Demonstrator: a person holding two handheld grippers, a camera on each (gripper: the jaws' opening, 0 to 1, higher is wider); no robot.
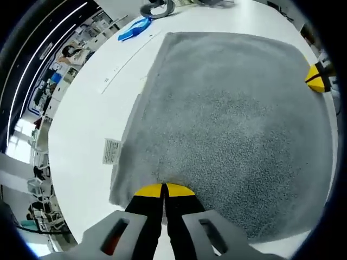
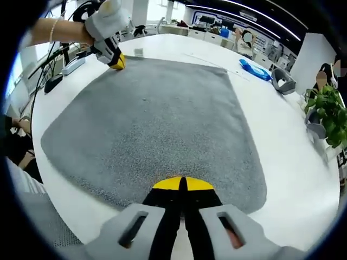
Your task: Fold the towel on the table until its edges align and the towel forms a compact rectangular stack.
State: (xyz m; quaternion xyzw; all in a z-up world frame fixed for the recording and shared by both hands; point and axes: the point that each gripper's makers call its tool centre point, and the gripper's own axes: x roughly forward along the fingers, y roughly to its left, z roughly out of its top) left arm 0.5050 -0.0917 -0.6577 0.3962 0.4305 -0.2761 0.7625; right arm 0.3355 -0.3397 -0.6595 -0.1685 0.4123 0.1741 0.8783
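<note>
A grey towel (image 1: 233, 124) lies spread flat on the white table (image 1: 81, 130), with a white label (image 1: 111, 150) sticking out at one edge. In the left gripper view my left gripper (image 1: 164, 190) is shut, its yellow tips pinched on the towel's near edge close to a corner. The right gripper's yellow tip (image 1: 316, 79) shows at the towel's far right edge. In the right gripper view the towel (image 2: 157, 119) stretches away, and my right gripper (image 2: 182, 184) is shut on its near edge. Held by a hand, the left gripper (image 2: 116, 60) sits at the far left corner.
A blue object (image 2: 254, 69) and a grey looped device (image 2: 282, 81) lie on the table (image 2: 293, 162) beyond the towel. A potted plant (image 2: 328, 116) stands at the right. Cables and a power strip (image 2: 70, 65) lie at the left edge. Bare table surrounds the towel.
</note>
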